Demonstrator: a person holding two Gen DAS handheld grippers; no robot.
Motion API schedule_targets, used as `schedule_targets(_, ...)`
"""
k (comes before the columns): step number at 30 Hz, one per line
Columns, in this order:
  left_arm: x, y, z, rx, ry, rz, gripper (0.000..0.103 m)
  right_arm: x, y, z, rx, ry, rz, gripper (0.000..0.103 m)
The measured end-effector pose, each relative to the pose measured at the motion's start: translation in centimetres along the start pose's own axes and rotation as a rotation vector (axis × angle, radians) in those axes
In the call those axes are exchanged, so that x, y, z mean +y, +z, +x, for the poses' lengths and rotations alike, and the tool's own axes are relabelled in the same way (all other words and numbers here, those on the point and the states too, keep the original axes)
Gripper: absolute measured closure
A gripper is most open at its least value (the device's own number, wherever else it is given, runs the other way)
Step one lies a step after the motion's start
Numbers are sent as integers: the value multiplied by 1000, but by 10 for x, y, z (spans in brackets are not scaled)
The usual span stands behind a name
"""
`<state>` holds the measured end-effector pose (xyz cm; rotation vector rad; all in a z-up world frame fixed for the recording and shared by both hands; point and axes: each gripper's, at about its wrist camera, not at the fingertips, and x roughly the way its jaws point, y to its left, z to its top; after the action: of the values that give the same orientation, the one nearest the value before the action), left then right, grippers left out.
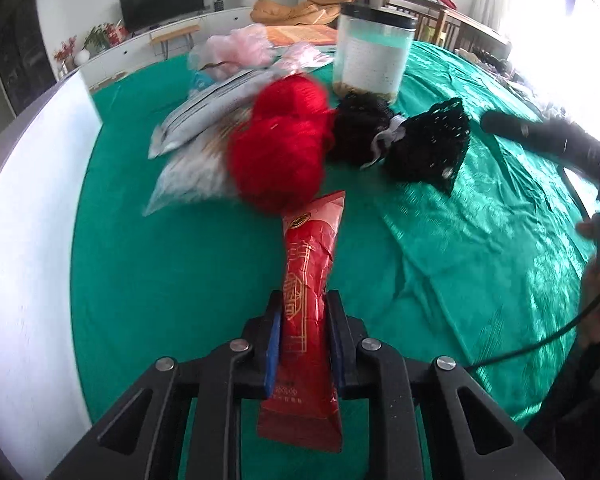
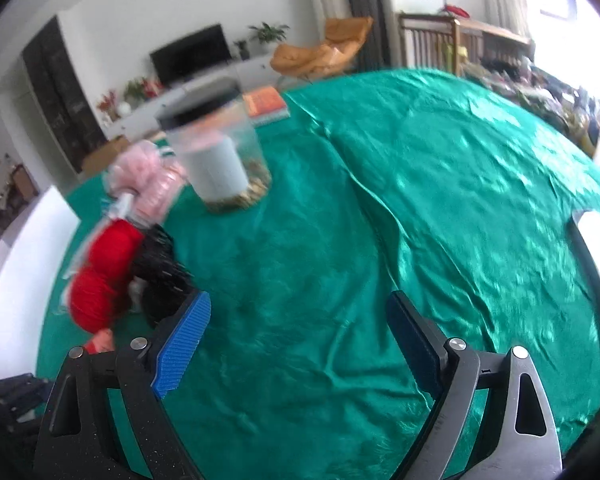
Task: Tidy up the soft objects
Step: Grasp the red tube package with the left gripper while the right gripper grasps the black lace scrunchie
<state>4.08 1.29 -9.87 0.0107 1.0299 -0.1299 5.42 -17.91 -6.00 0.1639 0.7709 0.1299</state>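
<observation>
- Your left claw (image 1: 303, 340) is clamped on a red packet (image 1: 310, 280), its blue pads pressing both sides of the packet's middle; the packet sticks out forward toward the pile and back under the claw.
- Your right claw (image 2: 298, 344) stands wide apart with nothing between its blue pads (image 2: 184, 344), over bare green cloth (image 2: 420, 200).
- On the tabletop, a clear jar (image 1: 374, 54) with a black lid stands upright behind the pile; it holds a white roll or label with small print too fine to read, and a thin layer of brownish bits lies at the bottom.
- The packet carries gold Chinese characters and a gold round emblem near its far end; you cannot read them here.
- Soft things lie bunched together ahead of your left claw: red yarn (image 1: 280, 148), two balls touching, blurred; a black mesh puff (image 1: 400, 136) with a grey ribbon just right of it, touching the yarn; a pink puff (image 1: 240, 50) in clear wrap further back.
- Silver-grey bags (image 1: 196, 140) with printed lines lie under and left of the yarn; the print is blurred.
- A white box wall (image 1: 32, 220) runs along the left edge of the cloth.
- An orange book (image 2: 266, 102) lies at the far edge.
</observation>
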Motion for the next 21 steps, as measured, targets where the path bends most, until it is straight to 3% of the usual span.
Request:
schedule_targets(2,4,-5,-3,-7,-4,-1,83,34,12,3,31,83,-154,12)
schedule_targets(6,1,-6,0,4,12,36,73,102,19,47,189,116,-444,15)
schedule_targets(7,-1,-6,2,9,23,50,65,113,15,60,244,121,-499,25)
schedule_targets(8,-2,-7,1,4,33,62,61,119,11,69,288,111,-536,57)
schedule_targets(9,-4,-7,2,1,50,79,51,121,7,76,324,89,-560,68)
schedule_targets(10,-5,-7,2,-6,62,90,43,119,5,76,331,89,-556,69)
schedule_targets(11,-5,-8,2,-11,66,94,42,112,6,71,321,106,-528,69)
schedule_targets(17,-1,-5,7,-24,43,52,45,34,26,33,261,65,-285,70)
schedule_targets(20,-5,-3,8,-24,30,64,64,-8,55,32,199,11,-142,70)
schedule_targets(21,-7,-3,7,-25,33,75,75,-19,64,35,183,6,-90,70)
